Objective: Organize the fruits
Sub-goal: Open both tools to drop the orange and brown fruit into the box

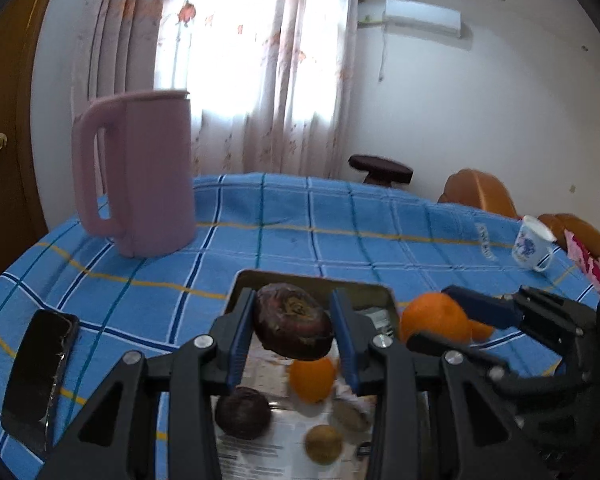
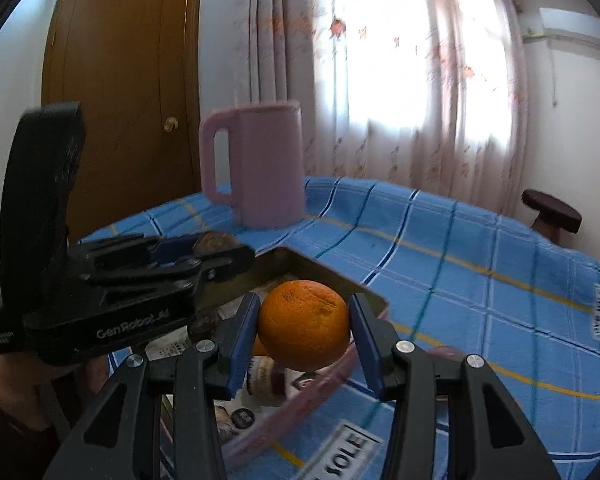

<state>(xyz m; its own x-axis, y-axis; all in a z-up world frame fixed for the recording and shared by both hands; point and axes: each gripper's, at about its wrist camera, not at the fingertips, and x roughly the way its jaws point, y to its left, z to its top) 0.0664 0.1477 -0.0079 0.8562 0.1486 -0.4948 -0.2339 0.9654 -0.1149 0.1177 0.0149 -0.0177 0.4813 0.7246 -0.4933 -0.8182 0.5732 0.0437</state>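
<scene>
Dark purple fruit, possibly a passion fruit [image 1: 293,321], pinched in left gripper [image 1: 294,322] above metal tray [image 1: 356,292]; orange [image 2: 304,325] clamped in right gripper [image 2: 305,326] over tray's corner, both seemingly lifted for sorting.

The surface [image 1: 340,216] wears a blue checked cloth. On it stand a pink jug [image 1: 140,176], a tray [image 1: 374,294], a phone [image 1: 40,364] and a cup [image 1: 532,246].
</scene>
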